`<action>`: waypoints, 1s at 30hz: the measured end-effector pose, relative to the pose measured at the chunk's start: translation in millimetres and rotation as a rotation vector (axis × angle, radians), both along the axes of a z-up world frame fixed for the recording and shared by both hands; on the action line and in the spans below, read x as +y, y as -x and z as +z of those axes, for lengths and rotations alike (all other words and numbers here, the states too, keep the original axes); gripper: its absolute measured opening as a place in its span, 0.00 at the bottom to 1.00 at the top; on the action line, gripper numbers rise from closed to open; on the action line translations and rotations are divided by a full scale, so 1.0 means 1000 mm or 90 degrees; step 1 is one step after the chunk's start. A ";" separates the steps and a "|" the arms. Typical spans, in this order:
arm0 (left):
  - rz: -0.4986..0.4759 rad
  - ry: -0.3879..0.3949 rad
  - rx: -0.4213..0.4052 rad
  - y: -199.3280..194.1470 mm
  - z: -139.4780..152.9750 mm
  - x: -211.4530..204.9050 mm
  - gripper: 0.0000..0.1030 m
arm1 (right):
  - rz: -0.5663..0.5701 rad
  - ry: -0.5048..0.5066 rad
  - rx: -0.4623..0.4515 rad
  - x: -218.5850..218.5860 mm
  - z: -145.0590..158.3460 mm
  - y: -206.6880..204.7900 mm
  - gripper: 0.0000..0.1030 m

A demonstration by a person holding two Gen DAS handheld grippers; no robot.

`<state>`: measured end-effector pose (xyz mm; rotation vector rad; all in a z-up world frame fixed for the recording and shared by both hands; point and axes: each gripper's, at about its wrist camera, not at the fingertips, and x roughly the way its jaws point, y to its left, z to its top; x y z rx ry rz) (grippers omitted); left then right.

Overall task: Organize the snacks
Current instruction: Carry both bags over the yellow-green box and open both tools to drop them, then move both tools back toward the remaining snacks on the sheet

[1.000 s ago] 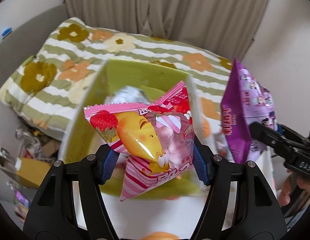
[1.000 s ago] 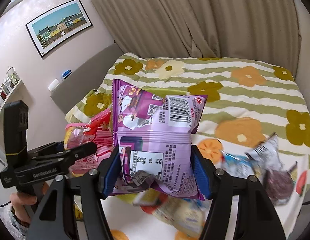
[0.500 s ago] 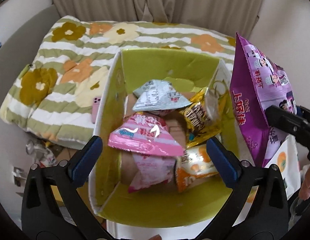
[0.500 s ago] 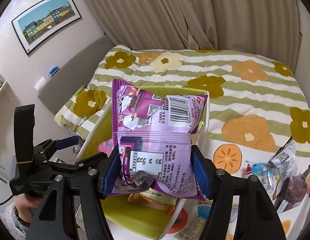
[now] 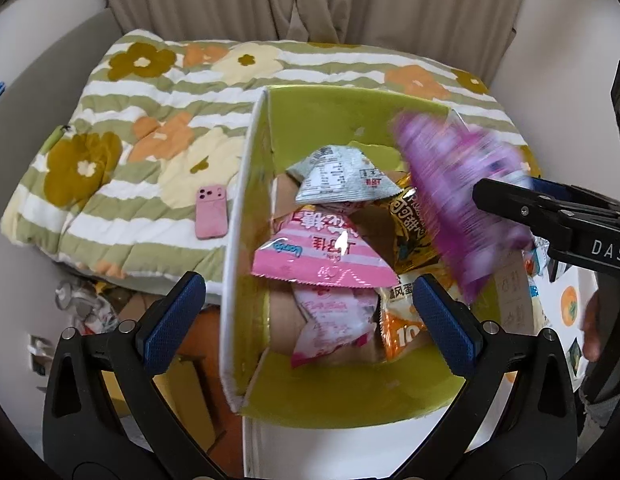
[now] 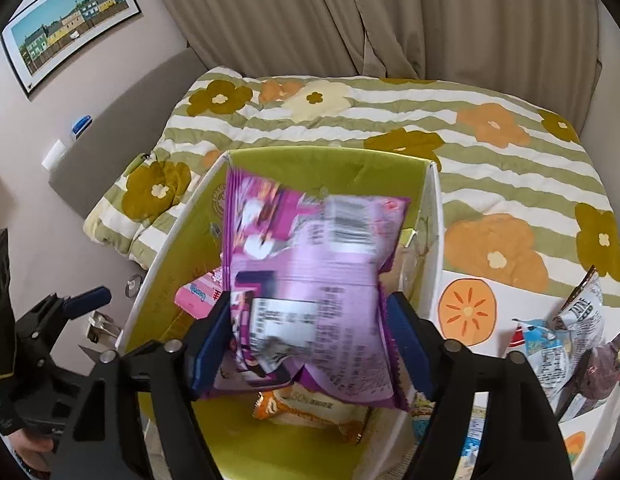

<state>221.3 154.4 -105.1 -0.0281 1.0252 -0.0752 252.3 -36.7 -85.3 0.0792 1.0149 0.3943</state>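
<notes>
A lime-green open box [image 5: 350, 112] [image 6: 342, 168] stands at the bed's edge. In it lie a pink strawberry packet [image 5: 326, 256], a silver packet [image 5: 342, 176], a gold packet [image 5: 410, 220] and an orange packet [image 5: 398, 324] [image 6: 310, 412]. My left gripper [image 5: 310, 316] is open and empty over the box's near side. My right gripper [image 6: 310, 344] has its pads apart either side of a purple snack bag [image 6: 310, 280] [image 5: 458, 200]. The bag is motion-blurred above the box opening; whether the pads still touch it is unclear.
A pink phone [image 5: 211, 212] lies on the flowered quilt [image 5: 150, 120] left of the box. Several loose snack packets [image 6: 570, 344] lie on the white cloth to the right. Clutter and cardboard sit on the floor [image 5: 110, 312] below the bed's edge.
My left gripper opened and the pink packet dropped into the box. My right gripper moved the purple bag over the box; its jaws have widened and the bag now blurs downward.
</notes>
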 end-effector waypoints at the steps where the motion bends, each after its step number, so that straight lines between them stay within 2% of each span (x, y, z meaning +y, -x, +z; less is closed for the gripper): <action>1: 0.000 0.000 0.000 0.002 0.000 0.002 1.00 | -0.001 -0.005 -0.003 0.000 -0.001 0.001 0.86; 3: 0.001 -0.001 0.000 0.005 0.000 0.005 1.00 | -0.003 -0.012 -0.011 0.001 0.000 0.004 0.92; 9: -0.001 0.005 -0.005 0.014 0.002 0.005 1.00 | -0.018 -0.009 -0.029 0.000 0.004 0.024 0.93; 19: -0.018 0.010 -0.039 0.025 0.025 -0.012 1.00 | -0.020 -0.010 -0.051 -0.006 0.025 0.044 0.93; 24: -0.031 0.020 -0.050 0.034 0.034 -0.027 1.00 | -0.027 -0.005 -0.073 -0.019 0.041 0.060 0.93; 30: -0.043 0.024 -0.063 0.048 0.043 -0.055 1.00 | -0.051 0.000 -0.084 -0.055 0.056 0.075 0.93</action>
